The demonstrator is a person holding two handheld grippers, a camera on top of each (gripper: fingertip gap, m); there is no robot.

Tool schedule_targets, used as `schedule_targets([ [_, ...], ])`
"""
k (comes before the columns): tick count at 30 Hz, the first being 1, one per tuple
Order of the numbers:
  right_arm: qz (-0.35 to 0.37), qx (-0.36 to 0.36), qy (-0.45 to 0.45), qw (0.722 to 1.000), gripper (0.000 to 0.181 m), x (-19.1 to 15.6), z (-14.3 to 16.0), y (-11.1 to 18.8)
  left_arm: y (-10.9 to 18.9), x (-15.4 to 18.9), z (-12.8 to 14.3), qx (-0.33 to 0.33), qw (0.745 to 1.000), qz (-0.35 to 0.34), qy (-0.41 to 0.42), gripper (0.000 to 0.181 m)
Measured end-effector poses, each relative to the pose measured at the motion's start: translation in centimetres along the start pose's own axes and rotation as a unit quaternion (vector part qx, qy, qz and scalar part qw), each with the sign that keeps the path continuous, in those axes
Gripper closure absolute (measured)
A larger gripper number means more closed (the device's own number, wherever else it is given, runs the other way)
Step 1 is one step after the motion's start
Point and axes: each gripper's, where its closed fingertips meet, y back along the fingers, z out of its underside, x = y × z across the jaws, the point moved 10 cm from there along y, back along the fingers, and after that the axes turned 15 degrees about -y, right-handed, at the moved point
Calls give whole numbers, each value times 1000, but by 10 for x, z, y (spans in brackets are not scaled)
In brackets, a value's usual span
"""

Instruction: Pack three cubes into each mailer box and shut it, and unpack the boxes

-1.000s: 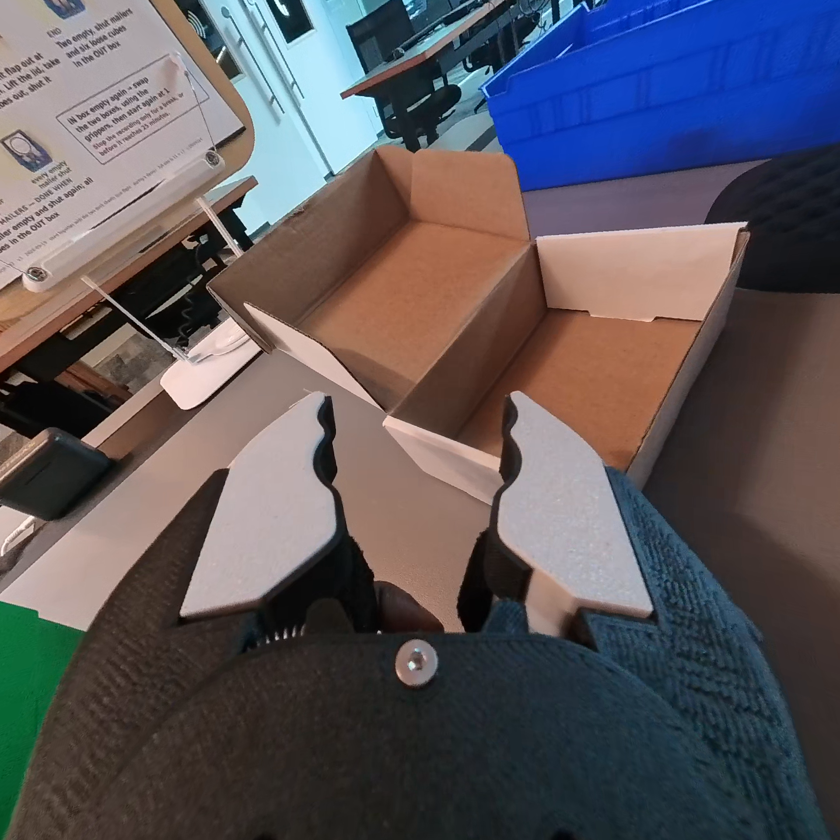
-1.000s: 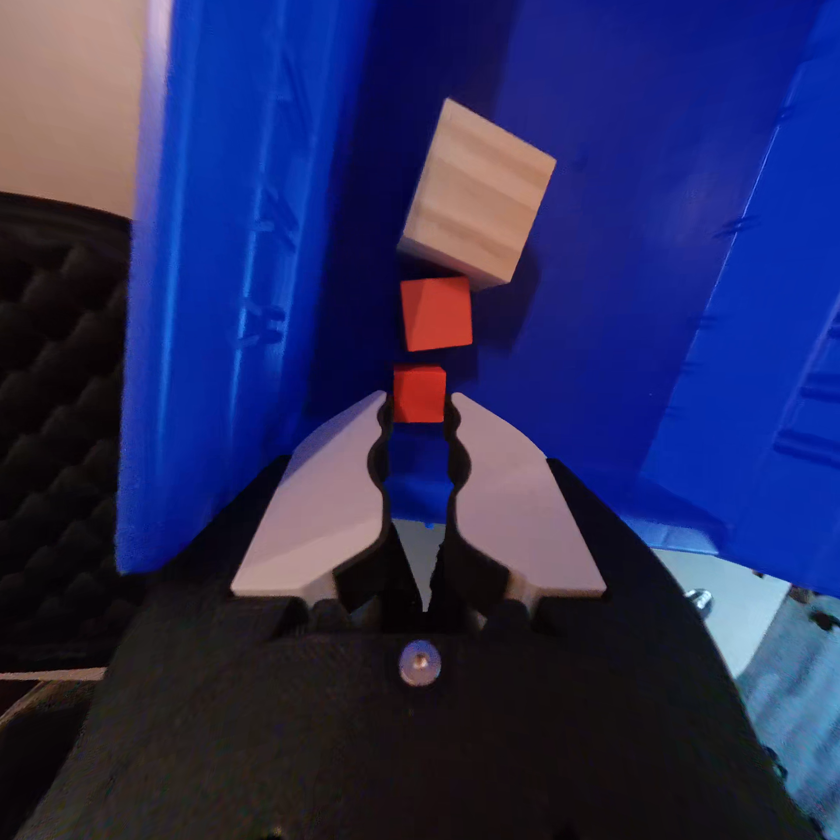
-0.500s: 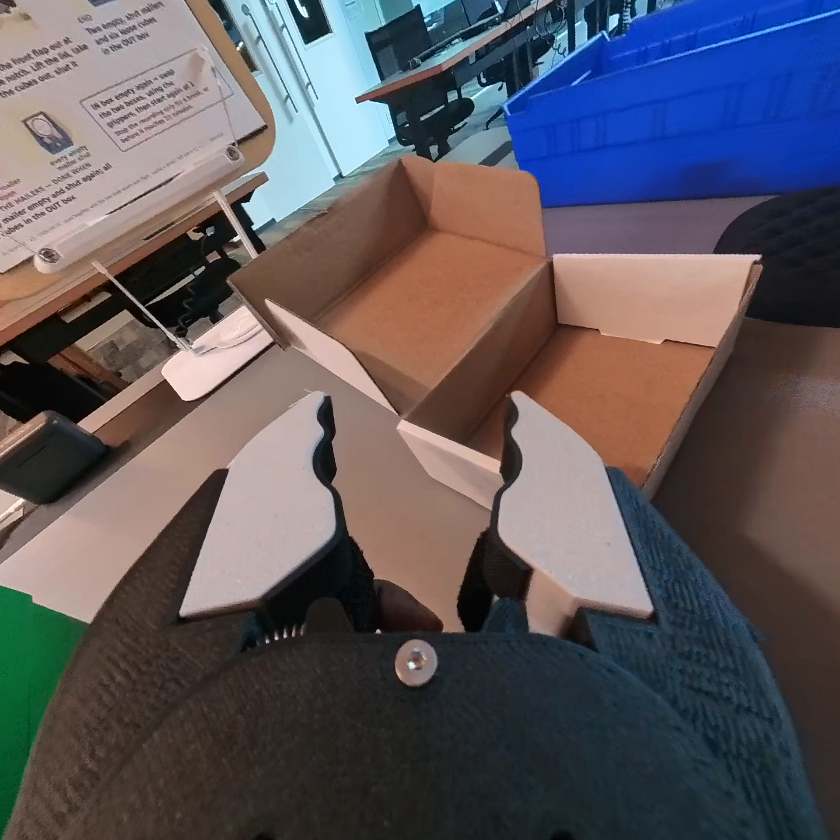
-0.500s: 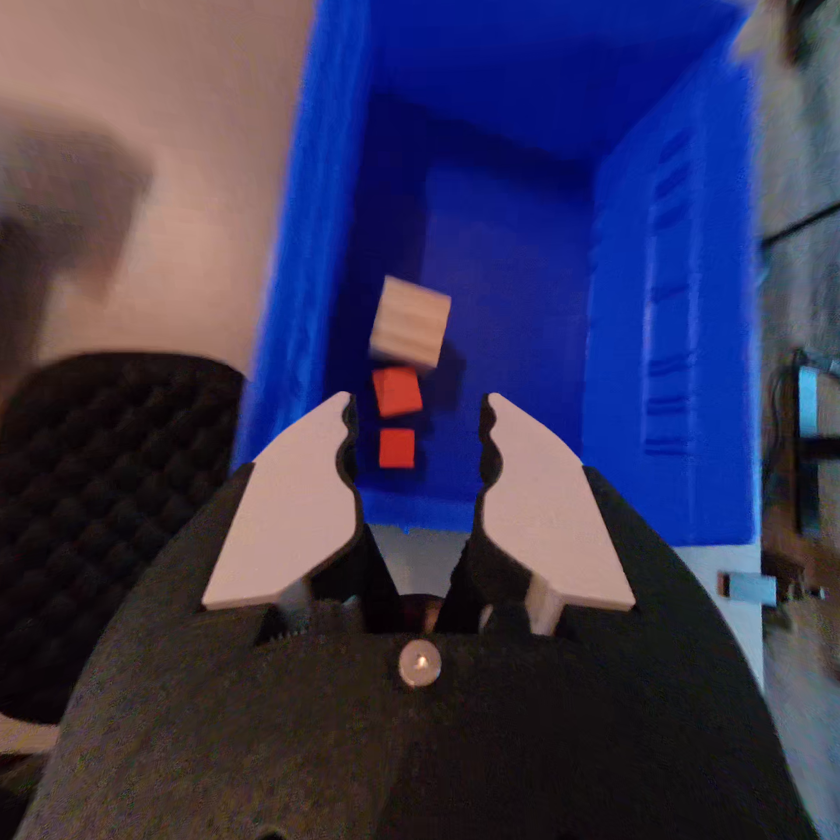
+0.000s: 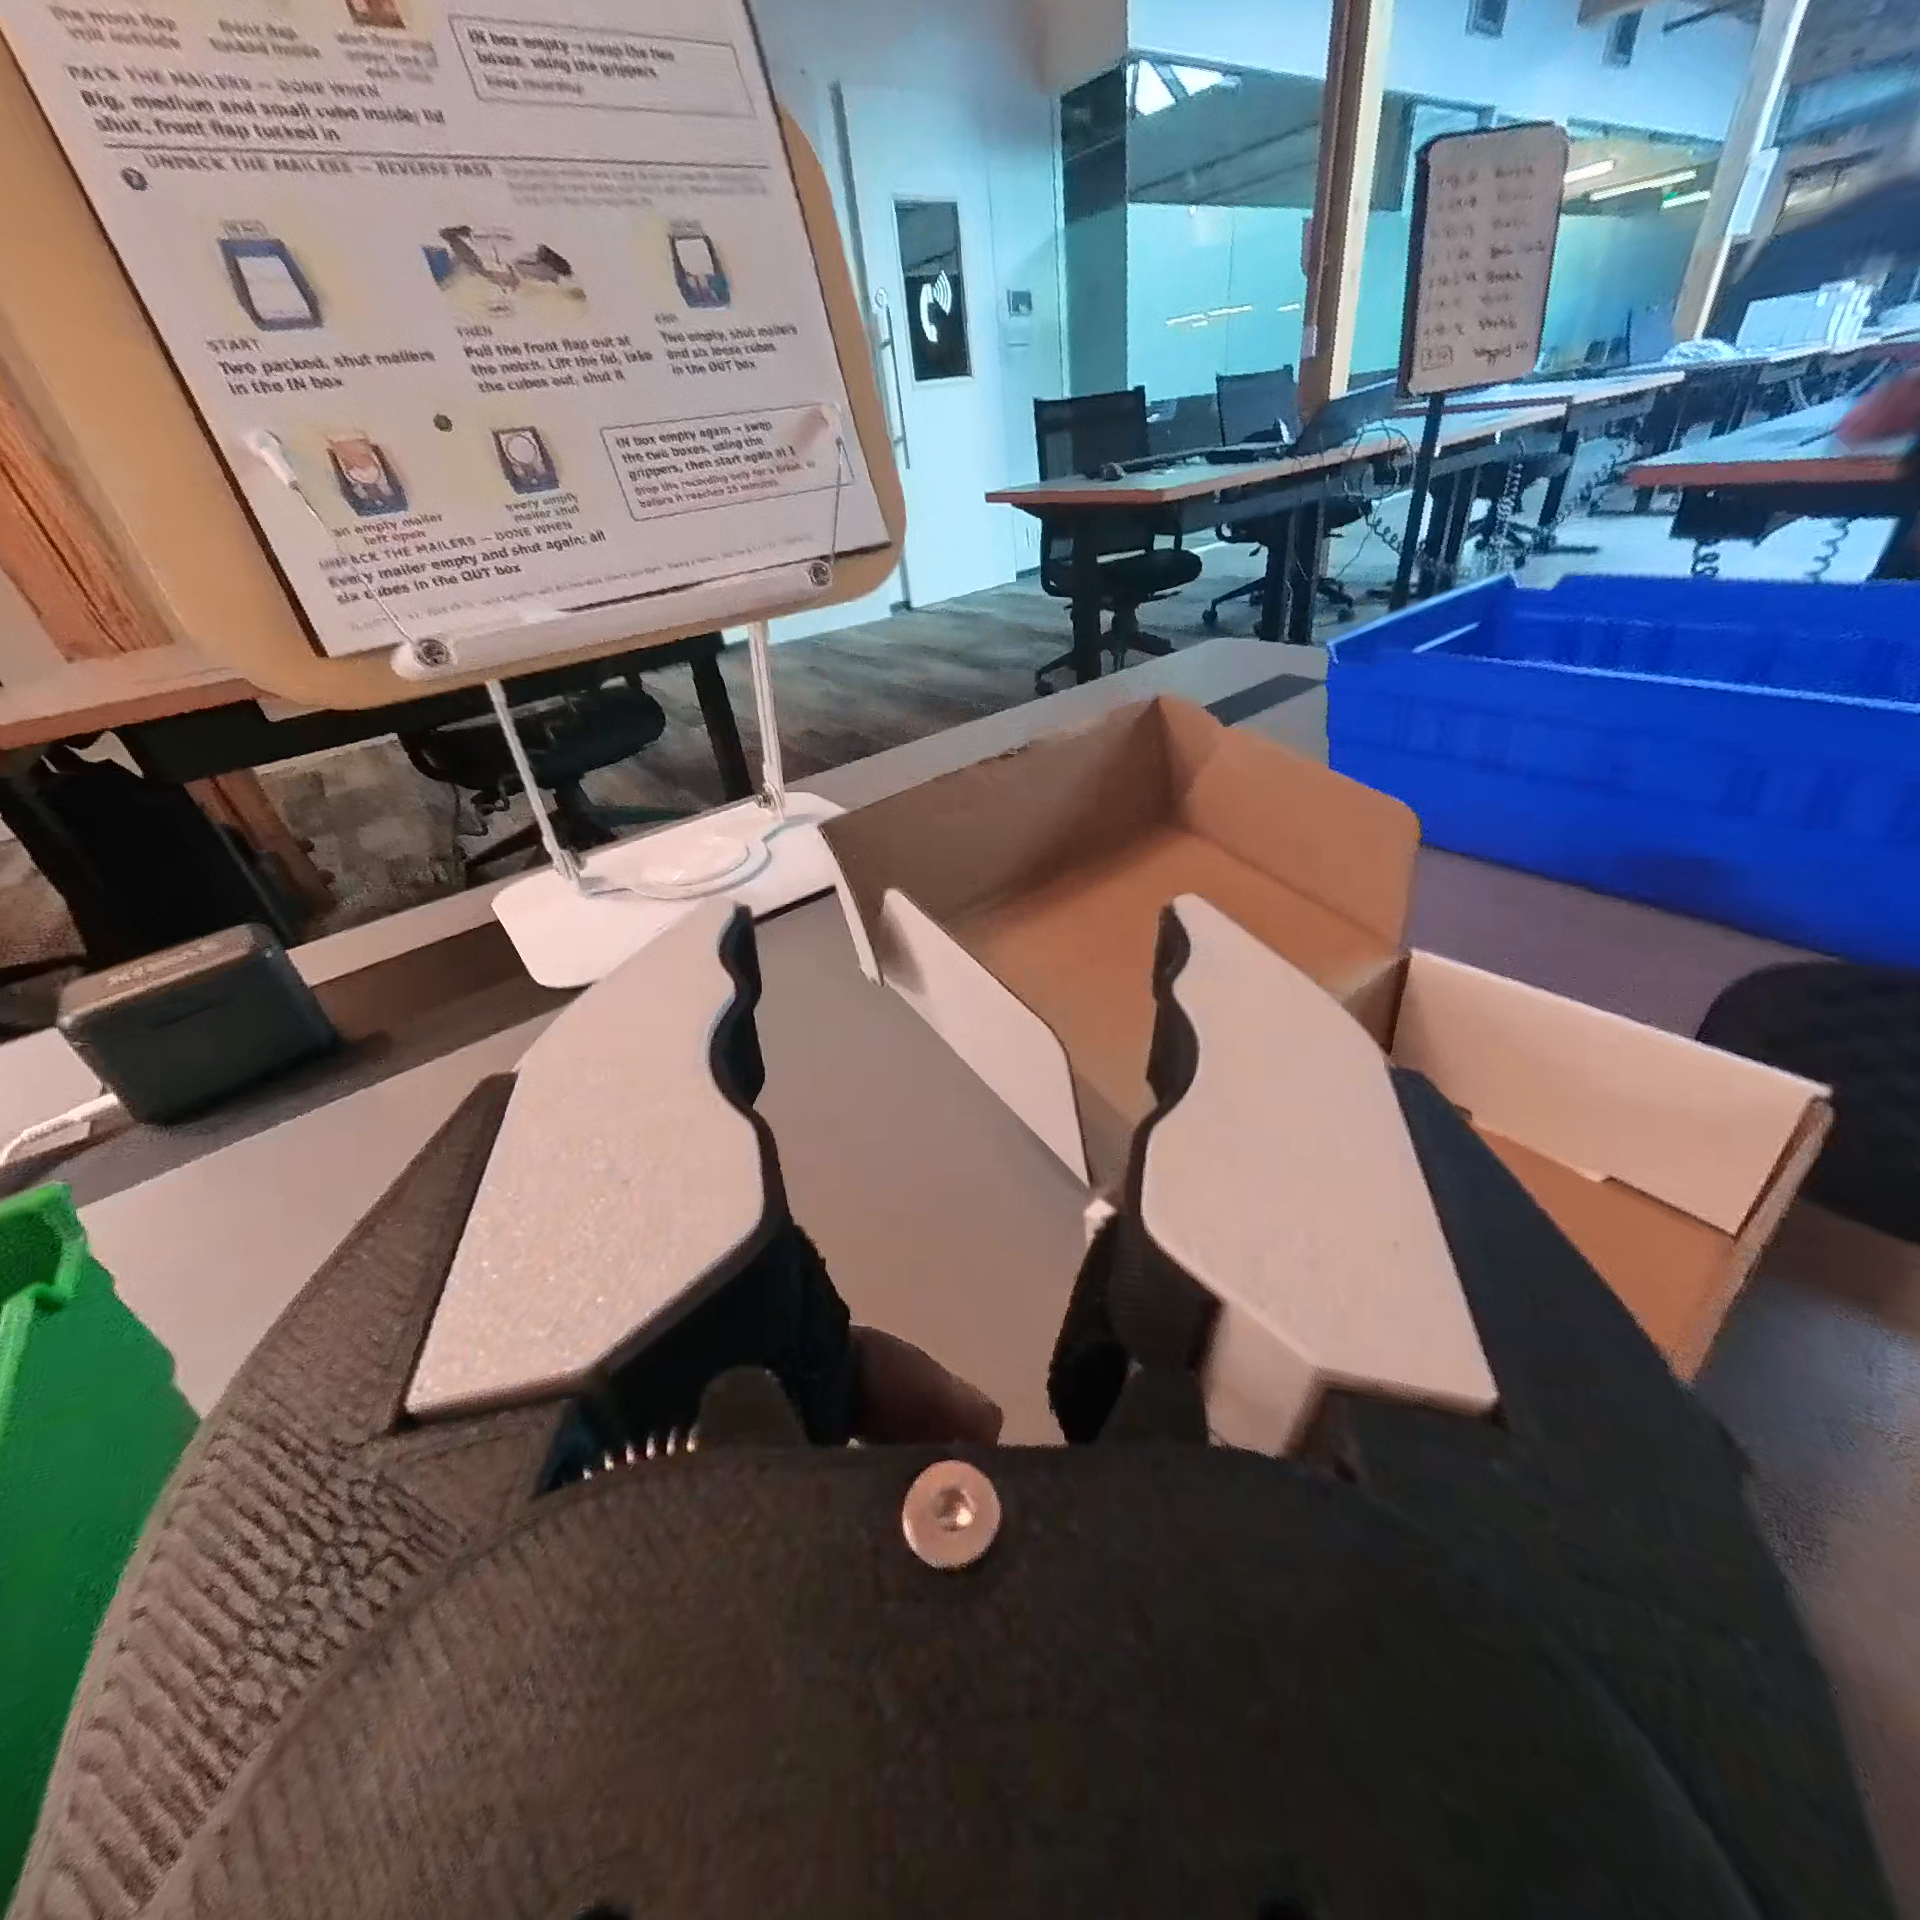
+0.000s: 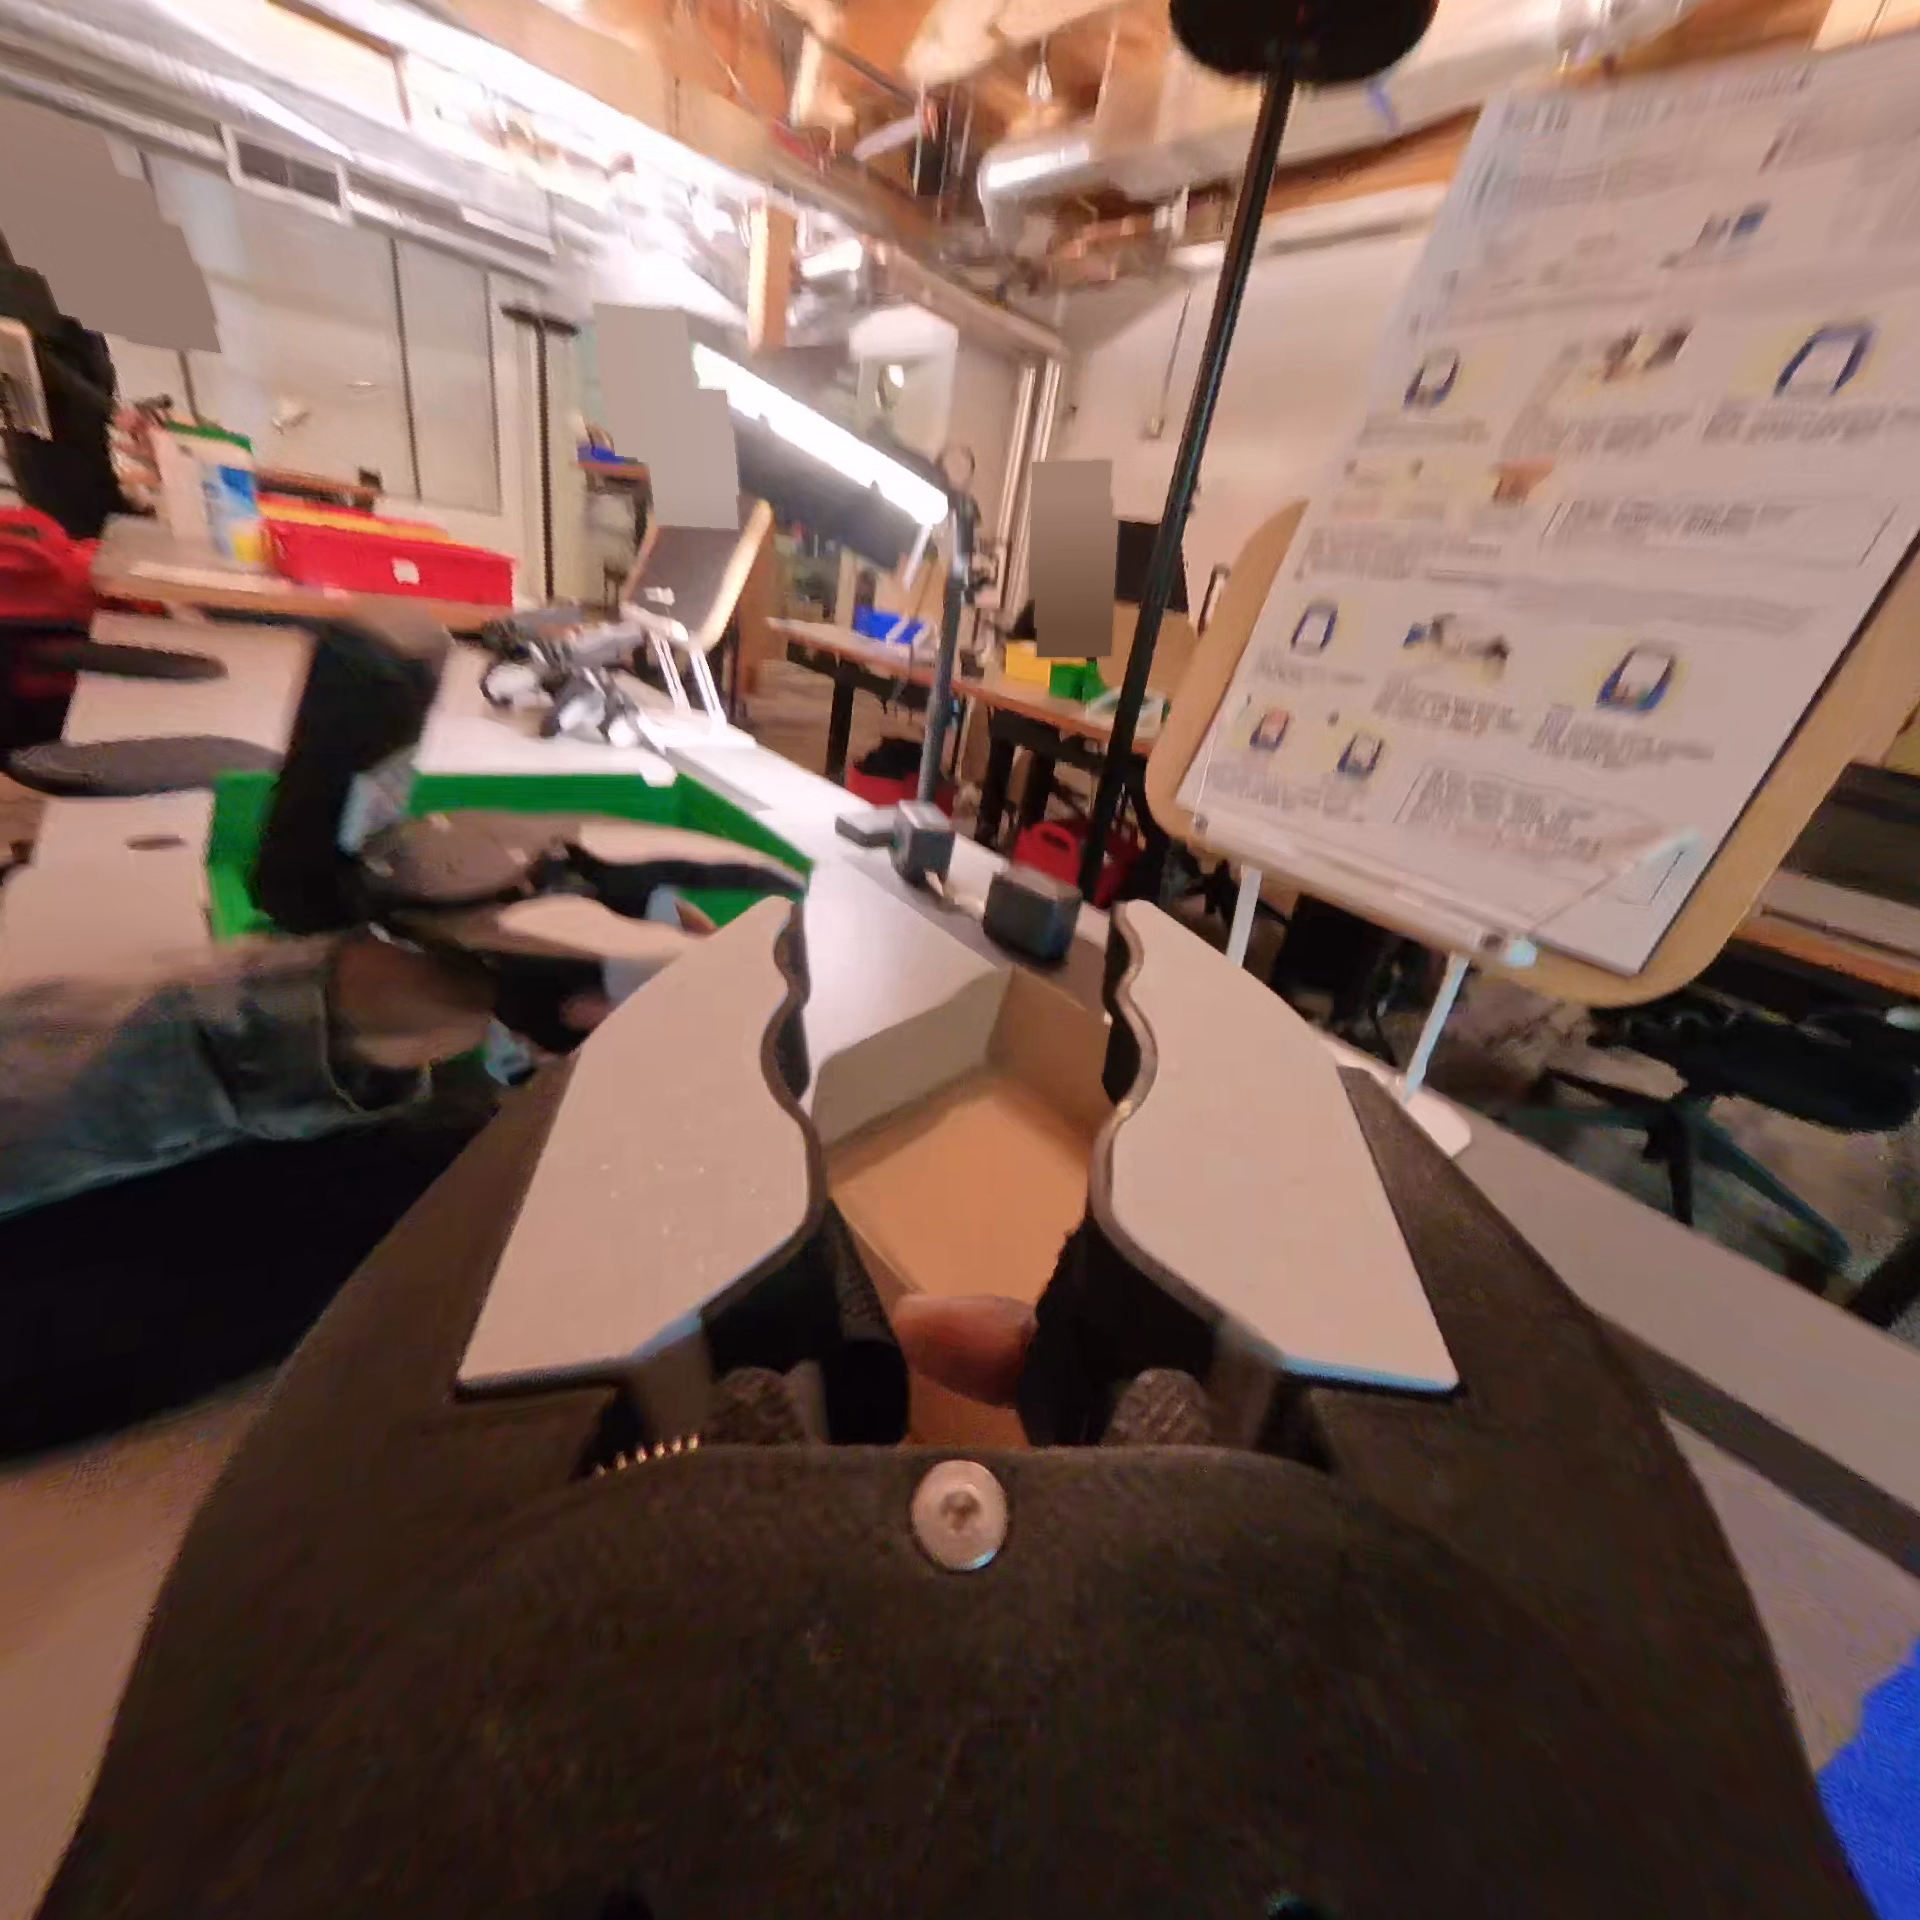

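Left wrist view — mailer box (image 5: 1174, 894) open, just ahead | left claw (image 5: 951, 971) agape

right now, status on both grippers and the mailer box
Left gripper open, empty, at the mailer box's near corner. Right gripper open, empty, above it. Box open, no cubes visible inside. Nothing in the way.
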Motion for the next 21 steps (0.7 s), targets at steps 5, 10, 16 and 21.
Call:
schedule_targets([
  [5, 72, -67, -85, 992, 156, 29, 54, -23, -2, -2, 20, -13, 998, 8, 66, 122],
  [10, 157, -54, -121, 979, 177, 48, 61, -16, -2, -5, 26, -6, 991, 17, 132, 154],
  [16, 188, -152, -194, 951, 179, 81, 91, -21, -25, -18, 38, -69, 990, -6, 123, 161],
  [21, 148, -151, -225, 951, 179, 88, 98, -24, -37, -8, 46, -72, 984, 65, 147, 161],
])
